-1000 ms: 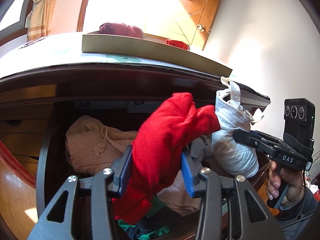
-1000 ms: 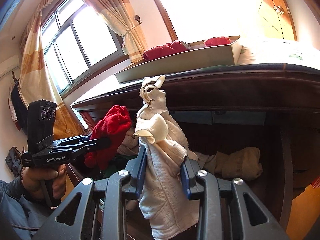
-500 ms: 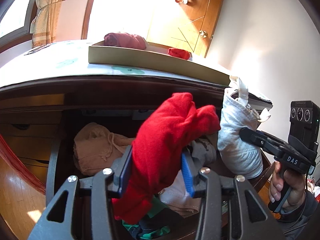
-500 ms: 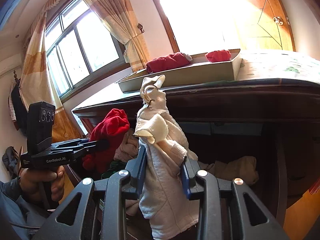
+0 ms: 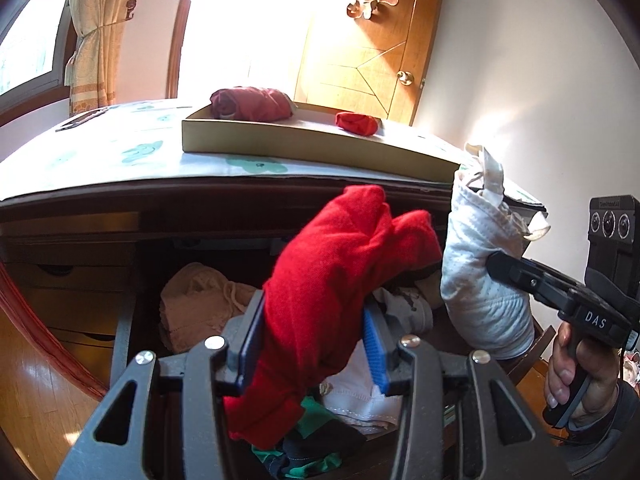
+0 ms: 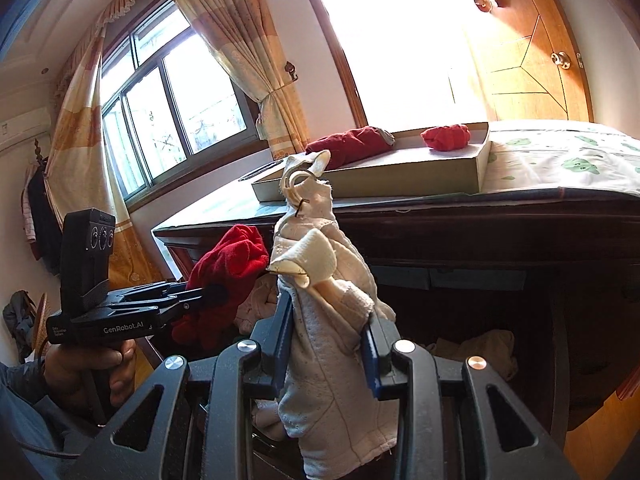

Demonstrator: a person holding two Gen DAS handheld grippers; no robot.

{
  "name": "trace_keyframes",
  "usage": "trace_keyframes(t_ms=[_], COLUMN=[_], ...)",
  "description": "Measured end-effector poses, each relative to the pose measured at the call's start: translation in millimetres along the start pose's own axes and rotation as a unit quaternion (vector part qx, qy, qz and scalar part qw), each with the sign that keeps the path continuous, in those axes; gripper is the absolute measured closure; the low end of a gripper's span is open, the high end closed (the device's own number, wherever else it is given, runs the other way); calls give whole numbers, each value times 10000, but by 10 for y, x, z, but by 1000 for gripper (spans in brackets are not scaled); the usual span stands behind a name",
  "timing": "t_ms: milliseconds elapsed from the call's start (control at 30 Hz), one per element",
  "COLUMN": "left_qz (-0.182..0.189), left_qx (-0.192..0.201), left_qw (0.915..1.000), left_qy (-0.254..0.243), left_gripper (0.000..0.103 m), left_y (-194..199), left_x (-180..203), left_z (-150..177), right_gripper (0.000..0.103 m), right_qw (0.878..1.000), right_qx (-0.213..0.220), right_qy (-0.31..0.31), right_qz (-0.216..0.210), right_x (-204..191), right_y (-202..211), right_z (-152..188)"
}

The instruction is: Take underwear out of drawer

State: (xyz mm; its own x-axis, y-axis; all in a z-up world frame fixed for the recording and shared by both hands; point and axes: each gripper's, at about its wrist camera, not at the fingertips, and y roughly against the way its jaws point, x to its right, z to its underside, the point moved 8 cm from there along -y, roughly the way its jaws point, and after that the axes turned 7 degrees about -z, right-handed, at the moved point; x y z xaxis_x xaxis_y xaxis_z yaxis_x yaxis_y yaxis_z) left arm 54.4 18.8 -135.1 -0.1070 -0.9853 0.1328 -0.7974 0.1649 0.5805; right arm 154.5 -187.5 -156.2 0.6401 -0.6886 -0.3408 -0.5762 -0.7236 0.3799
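My left gripper (image 5: pixel 314 338) is shut on a red piece of underwear (image 5: pixel 340 272), held up above the open drawer (image 5: pixel 124 320). That red piece (image 6: pixel 228 268) also shows at the left of the right wrist view. My right gripper (image 6: pixel 326 344) is shut on a white piece of underwear (image 6: pixel 332 344), also lifted over the drawer; the same white piece (image 5: pixel 480 280) hangs to the right in the left wrist view. Inside the drawer lie a beige garment (image 5: pixel 196 304), white cloth (image 5: pixel 356 392) and green-black cloth (image 5: pixel 308 452).
A shallow cardboard tray (image 5: pixel 304 146) sits on the dresser top (image 5: pixel 100 160), holding a dark red folded garment (image 5: pixel 252 102) and a small red one (image 5: pixel 356 122). A wooden door (image 5: pixel 372 60) and a curtained window (image 6: pixel 168 112) stand behind. A hand (image 5: pixel 568 368) grips the right tool.
Both grippers have risen a little with their garments still clamped; the dresser top and tray now sit lower in view and more of the door and window shows.
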Motion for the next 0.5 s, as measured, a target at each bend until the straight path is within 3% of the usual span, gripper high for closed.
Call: trace_keyframes(t_ms=[500], left_qz=[-63], left_qx=[313], left_qw=[9995], left_qy=[-44], left_gripper=[60], left_y=[187], left_x=[12], left_z=[-76], right_gripper=[70], right_qw=[9997], right_qx=[235], right_qy=[101], right_qz=[-24], right_x=[-79], right_y=[99], right_z=[-76])
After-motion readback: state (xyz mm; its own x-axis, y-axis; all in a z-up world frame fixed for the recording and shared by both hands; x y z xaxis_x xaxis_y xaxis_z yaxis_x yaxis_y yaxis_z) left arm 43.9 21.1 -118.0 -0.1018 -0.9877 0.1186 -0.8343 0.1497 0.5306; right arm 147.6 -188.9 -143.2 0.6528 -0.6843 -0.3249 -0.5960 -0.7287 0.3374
